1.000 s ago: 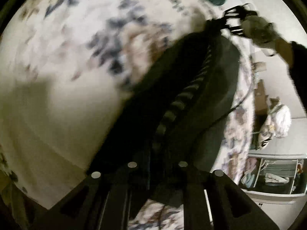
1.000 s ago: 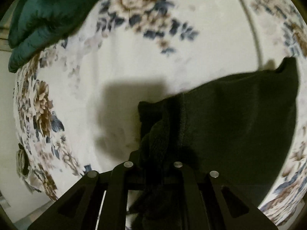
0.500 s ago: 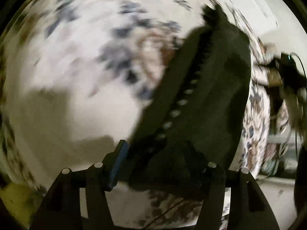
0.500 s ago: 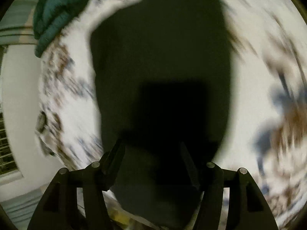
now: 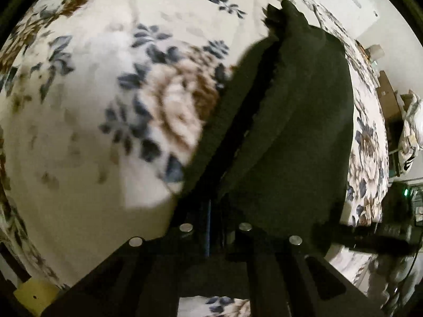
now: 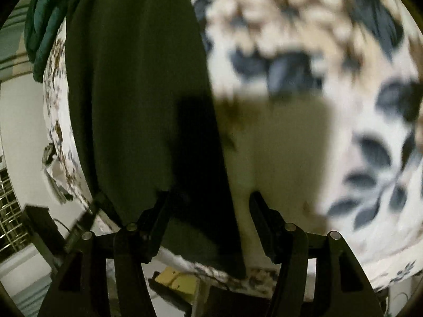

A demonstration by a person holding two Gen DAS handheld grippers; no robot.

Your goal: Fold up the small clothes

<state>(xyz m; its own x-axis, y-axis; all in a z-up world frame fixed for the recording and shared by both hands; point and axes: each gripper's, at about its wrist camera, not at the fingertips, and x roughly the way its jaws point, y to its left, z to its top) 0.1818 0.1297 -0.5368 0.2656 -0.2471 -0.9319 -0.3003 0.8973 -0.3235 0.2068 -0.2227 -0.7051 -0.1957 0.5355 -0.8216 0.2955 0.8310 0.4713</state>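
A dark, near-black small garment lies folded on a white bed cover with blue and brown flowers. My left gripper is shut on the garment's near edge, with cloth bunched between the fingers. In the right wrist view the same garment runs up the left half of the frame. My right gripper is open, its fingers standing apart just over the garment's near right edge, with nothing between them.
A dark green blanket lies at the far end of the bed. The bed edge drops to the floor at the left. A dark device with a green light and furniture stand beyond the bed at the right.
Both grippers let the garment go and opened half a second ago. Since then my left gripper has closed again on its near edge. My right gripper stays open and has shifted right.
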